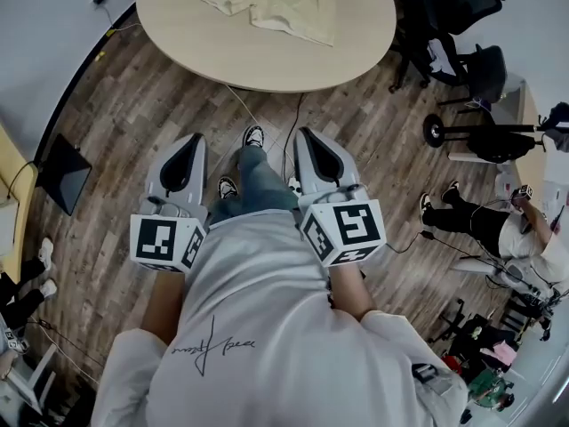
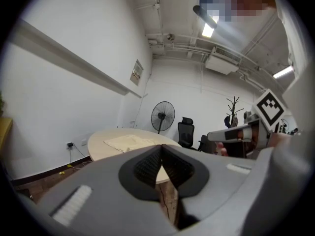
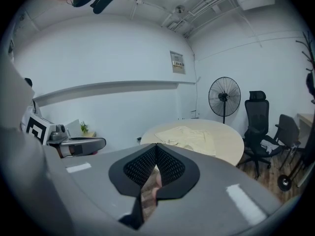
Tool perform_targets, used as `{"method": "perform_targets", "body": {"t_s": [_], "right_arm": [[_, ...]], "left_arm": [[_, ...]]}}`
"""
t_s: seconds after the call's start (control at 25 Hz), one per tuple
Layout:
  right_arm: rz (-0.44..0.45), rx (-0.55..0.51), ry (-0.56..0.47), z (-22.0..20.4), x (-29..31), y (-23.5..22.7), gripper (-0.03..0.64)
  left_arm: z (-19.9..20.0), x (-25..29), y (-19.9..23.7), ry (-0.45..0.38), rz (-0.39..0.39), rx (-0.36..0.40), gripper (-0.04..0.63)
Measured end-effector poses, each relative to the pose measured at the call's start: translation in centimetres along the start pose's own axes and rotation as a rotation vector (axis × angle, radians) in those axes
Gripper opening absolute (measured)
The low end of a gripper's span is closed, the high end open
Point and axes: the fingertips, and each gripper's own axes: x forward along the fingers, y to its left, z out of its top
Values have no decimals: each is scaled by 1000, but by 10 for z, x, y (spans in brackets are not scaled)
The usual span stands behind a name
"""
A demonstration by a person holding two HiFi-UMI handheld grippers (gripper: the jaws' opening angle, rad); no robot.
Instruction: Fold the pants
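Observation:
A cream pair of pants (image 1: 267,3) lies rumpled on the round beige table (image 1: 356,47) at the top of the head view. I stand back from the table on the wood floor. My left gripper (image 1: 190,140) and right gripper (image 1: 308,135) are held side by side in front of my body, pointing toward the table, both shut and with nothing in them. From the left gripper view, its jaws (image 2: 161,147) meet at the tips, with the pants (image 2: 129,142) far ahead. In the right gripper view the jaws (image 3: 156,145) are also together, the pants (image 3: 189,135) lying beyond.
Black office chairs (image 1: 462,34) stand right of the table, and a pedestal fan (image 3: 224,96) stands by the wall. A person (image 1: 498,225) sits at the right. A dark panel (image 1: 62,172) lies on the floor at left. Cables (image 1: 289,127) run under the table.

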Motion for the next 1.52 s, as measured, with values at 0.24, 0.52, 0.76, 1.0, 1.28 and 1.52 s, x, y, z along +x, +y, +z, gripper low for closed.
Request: {"method": "perform_targets", "body": {"t_s": [0.24, 0.52, 0.76, 1.0, 1.28, 1.52], "right_arm": [[-6, 15, 0, 8, 36, -17, -6], [2, 28, -6, 28, 86, -45, -6], [7, 30, -9, 49, 131, -76, -6], [4, 33, -6, 65, 168, -107, -6], [-3, 42, 3, 75, 198, -154, -6], [-5, 60, 17, 77, 221, -191, -6]], "left_arm": [[10, 40, 14, 14, -20, 17, 54], [28, 96, 36, 16, -18, 24, 54], [47, 150, 48, 15, -26, 38, 54], [59, 200, 58, 18, -36, 40, 54], [76, 263, 55, 16, -50, 75, 54], [89, 315, 53, 23, -54, 131, 54]]}}
